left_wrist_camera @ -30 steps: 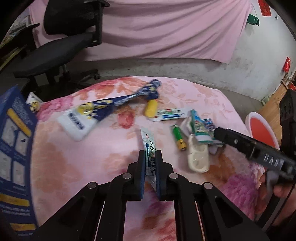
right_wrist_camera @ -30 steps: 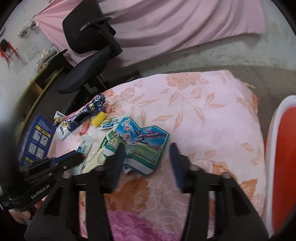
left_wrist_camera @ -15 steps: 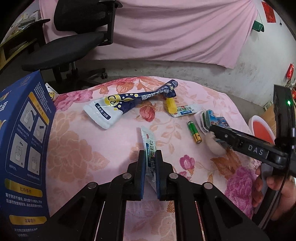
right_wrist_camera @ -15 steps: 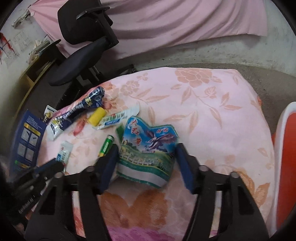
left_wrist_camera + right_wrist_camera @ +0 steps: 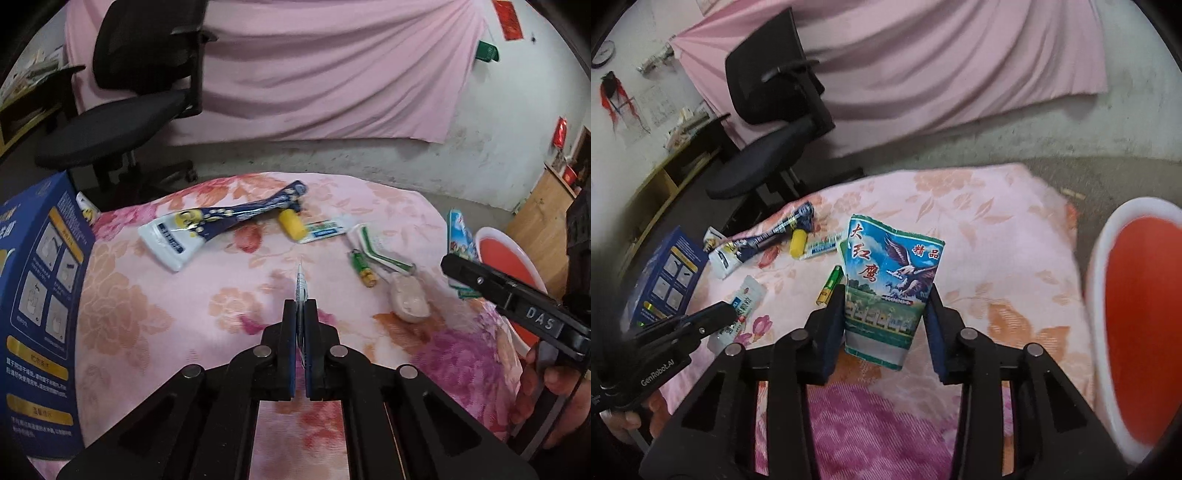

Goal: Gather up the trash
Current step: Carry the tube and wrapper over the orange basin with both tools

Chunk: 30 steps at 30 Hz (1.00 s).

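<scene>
Right wrist view first: the right gripper (image 5: 884, 325) has the eagle-print wrapper (image 5: 890, 284) standing between its fingers, long side pointing away from the hand. Its jaws have just been closing in on it, and both pads now look pressed against the wrapper's sides, so I'd call that grasped. The red bin (image 5: 1137, 325) sits off the table edge on that same hand's outer side, really near, so the right hand looks like the obvious one to dump first, probably just a swing sideways.

Over on the left wrist view, the left gripper (image 5: 300, 314) is clamped tight on a small white sachet (image 5: 301, 284), seen edge-on, sticking straight out past the fingertips. For that hand the bin (image 5: 502, 258) lies across the table, behind the other gripper, so it has farther to go.

Left on the floral cloth (image 5: 184, 306): the long blue wrapper (image 5: 221, 221), a yellow cap (image 5: 291, 224), a green battery (image 5: 362, 267), a spoon-like thing (image 5: 408, 295). Blue box (image 5: 40, 295) at the left edge.
</scene>
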Motion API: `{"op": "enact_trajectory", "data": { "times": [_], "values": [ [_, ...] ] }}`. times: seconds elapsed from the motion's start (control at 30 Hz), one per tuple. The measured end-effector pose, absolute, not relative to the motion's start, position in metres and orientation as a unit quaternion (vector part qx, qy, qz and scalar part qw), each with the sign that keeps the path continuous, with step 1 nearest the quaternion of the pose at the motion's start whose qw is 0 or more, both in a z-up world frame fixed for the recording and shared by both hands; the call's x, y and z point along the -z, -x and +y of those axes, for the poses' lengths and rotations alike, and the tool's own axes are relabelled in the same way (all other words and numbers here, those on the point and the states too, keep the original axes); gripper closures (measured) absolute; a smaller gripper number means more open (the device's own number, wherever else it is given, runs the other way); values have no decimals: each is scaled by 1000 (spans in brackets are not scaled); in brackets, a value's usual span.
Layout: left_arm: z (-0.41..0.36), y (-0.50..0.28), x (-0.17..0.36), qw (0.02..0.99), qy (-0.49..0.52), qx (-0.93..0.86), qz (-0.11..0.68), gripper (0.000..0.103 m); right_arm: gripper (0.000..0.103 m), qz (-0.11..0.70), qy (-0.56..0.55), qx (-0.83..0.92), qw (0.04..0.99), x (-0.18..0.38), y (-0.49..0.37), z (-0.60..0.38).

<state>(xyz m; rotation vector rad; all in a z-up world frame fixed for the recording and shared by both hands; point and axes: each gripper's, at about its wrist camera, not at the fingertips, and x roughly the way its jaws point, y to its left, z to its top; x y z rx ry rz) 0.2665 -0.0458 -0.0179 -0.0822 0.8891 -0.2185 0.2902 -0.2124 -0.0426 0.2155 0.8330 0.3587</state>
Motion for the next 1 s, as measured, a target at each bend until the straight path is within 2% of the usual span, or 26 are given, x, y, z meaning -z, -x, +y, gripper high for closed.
{"op": "enact_trajectory", "data": {
  "times": [0.2,0.67,0.83,1.0],
  "values": [
    [-62,-259,2,914,37,116,386,102,41,325,-95,-161,927,20,-259,-234],
    [-164,-207,-102,968,7,223,112,102,40,90,-36,-55,994,-56,-181,-306],
    [-216,-191,-115,961,-6,272,46,102,40,36,-20,8,999,-69,-158,-345],
    [-262,-183,-110,949,-14,313,19,102,40,3,-25,60,998,-72,-138,-382]
  ]
}}
